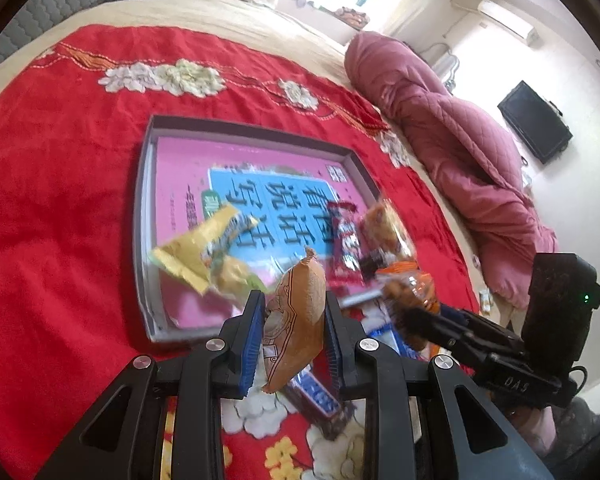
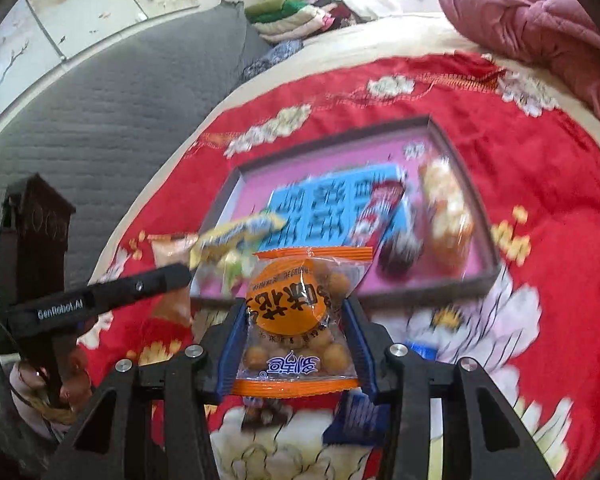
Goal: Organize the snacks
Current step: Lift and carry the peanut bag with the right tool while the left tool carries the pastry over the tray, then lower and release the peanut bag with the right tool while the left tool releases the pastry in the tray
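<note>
- Red cloth [image 1: 60,184] with pale embroidered flowers covers the bed, and a shallow grey-rimmed box [image 1: 140,216] lies on it with a pink and blue printed sheet [image 1: 284,208] as its floor.
- Left gripper [image 1: 296,344]: its blue-padded jaws stand part-way closed and press on both sides of a tan snack packet [image 1: 300,320], which stands nearly upright between them, its crimped top tilted toward the box.
- Right gripper [image 2: 296,344]: its jaws are likewise part-way closed, clamped on a clear packet with an orange label [image 2: 296,312] full of small round golden nuts; the packet hangs above the cloth, just in front of the near rim of the box.
- Inside the box, a yellow and green packet [image 1: 204,256] lies at the near left corner, partly blurred.
- On the right side of the box a red wrapper [image 1: 346,240] lies lengthwise, and just beside it, against the right wall, sits a clear bag of orange-brown snacks [image 1: 384,228].
- On the cloth below the grippers, outside the box, lie a dark bar with a blue label [image 1: 320,400] and a blue wrapper [image 2: 360,416]; their print is too blurred to read.
- A dusty pink quilted duvet [image 1: 452,136] is bunched along the far right edge of the bed.
- A grey padded headboard [image 2: 120,100] stands behind the bed, with folded clothes [image 2: 296,12] stacked near it.
- A dark screen [image 1: 536,120] hangs on the white wall.
</note>
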A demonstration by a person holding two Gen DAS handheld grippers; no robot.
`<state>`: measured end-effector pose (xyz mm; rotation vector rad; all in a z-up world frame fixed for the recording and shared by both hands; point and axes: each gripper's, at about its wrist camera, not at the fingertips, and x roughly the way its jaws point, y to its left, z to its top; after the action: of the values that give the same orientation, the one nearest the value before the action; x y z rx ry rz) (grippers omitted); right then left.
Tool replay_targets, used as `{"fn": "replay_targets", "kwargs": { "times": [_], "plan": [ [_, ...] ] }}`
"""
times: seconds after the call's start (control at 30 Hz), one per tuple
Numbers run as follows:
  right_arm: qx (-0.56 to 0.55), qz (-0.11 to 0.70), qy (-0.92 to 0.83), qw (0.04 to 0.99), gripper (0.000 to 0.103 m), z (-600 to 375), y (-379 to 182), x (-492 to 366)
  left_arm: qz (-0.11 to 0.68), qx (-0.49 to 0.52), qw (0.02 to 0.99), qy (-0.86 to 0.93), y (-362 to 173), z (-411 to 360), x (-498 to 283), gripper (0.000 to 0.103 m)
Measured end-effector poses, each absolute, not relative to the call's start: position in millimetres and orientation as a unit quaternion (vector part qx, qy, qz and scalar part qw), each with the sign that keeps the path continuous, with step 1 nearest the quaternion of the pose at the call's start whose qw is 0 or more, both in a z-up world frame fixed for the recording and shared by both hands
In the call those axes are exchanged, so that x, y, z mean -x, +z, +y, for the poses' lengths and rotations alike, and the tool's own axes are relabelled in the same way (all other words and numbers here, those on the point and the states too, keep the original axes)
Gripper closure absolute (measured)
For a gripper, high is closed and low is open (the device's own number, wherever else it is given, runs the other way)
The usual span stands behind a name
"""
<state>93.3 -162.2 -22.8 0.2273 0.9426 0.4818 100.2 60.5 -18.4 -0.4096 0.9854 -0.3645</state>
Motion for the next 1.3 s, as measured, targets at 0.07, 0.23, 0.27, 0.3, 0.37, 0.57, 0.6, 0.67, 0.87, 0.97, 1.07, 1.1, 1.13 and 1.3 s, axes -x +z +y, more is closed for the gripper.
{"fn": "replay_targets", "kwargs": {
  "times": [0.07, 0.23, 0.27, 0.3, 0.37, 0.57, 0.6, 0.67, 0.87, 0.97, 1.07, 1.1, 1.13, 1.3],
  "plan": [
    [-0.113, 0.444, 0.224, 0.860, 0.055, -163.3, -20.9, -104.9, 0.463, 0.194, 0.849, -0.167, -17.7, 60.9, -106.8, 0.074],
    [-0.105, 0.434, 0.211, 0.869, 0.055, -160.5, -21.9, -122.4, 0.451, 0.182, 0.860, -0.153, -22.4, 59.2, -121.5, 0.074],
    [-0.097, 0.431, 0.207, 0.873, 0.055, -158.2, -22.0, -126.1, 0.452, 0.181, 0.860, -0.153, -23.8, 58.1, -123.2, 0.074],
    [-0.088, 0.428, 0.205, 0.876, 0.055, -155.9, -22.3, -129.6, 0.453, 0.180, 0.860, -0.153, -26.3, 56.6, -125.6, 0.074],
    [-0.074, 0.427, 0.199, 0.879, 0.055, -153.1, -23.7, -133.6, 0.456, 0.179, 0.858, -0.154, -30.0, 54.3, -127.8, 0.074],
    [-0.060, 0.429, 0.190, 0.881, 0.055, -146.3, -33.3, -143.5, 0.463, 0.169, 0.856, -0.157, -36.5, 48.0, -134.0, 0.074],
    [-0.056, 0.430, 0.190, 0.881, 0.055, -144.7, -35.0, -144.5, 0.464, 0.167, 0.856, -0.155, -38.0, 47.0, -135.4, 0.074],
    [-0.049, 0.433, 0.189, 0.880, 0.055, -141.7, -38.0, -145.2, 0.466, 0.166, 0.855, -0.156, -40.0, 45.3, -138.2, 0.074],
    [-0.032, 0.443, 0.180, 0.878, 0.055, -135.1, -46.3, -146.4, 0.467, 0.166, 0.853, -0.162, -42.0, 40.4, -144.2, 0.074],
    [-0.028, 0.449, 0.176, 0.876, 0.055, -134.9, -49.9, -147.7, 0.469, 0.166, 0.852, -0.162, -44.2, 41.0, -144.5, 0.074],
    [-0.026, 0.453, 0.173, 0.874, 0.054, -134.3, -53.1, -148.8, 0.471, 0.171, 0.850, -0.161, -46.4, 43.9, -145.0, 0.074],
    [-0.026, 0.454, 0.172, 0.874, 0.054, -134.0, -53.7, -148.9, 0.471, 0.172, 0.850, -0.159, -46.4, 45.0, -145.3, 0.074],
    [-0.024, 0.454, 0.170, 0.874, 0.054, -133.7, -53.8, -148.6, 0.471, 0.174, 0.850, -0.159, -46.0, 45.7, -145.7, 0.074],
    [-0.020, 0.453, 0.165, 0.876, 0.054, -132.9, -53.9, -147.7, 0.471, 0.174, 0.850, -0.157, -45.5, 46.5, -145.7, 0.074]
  ]
}}
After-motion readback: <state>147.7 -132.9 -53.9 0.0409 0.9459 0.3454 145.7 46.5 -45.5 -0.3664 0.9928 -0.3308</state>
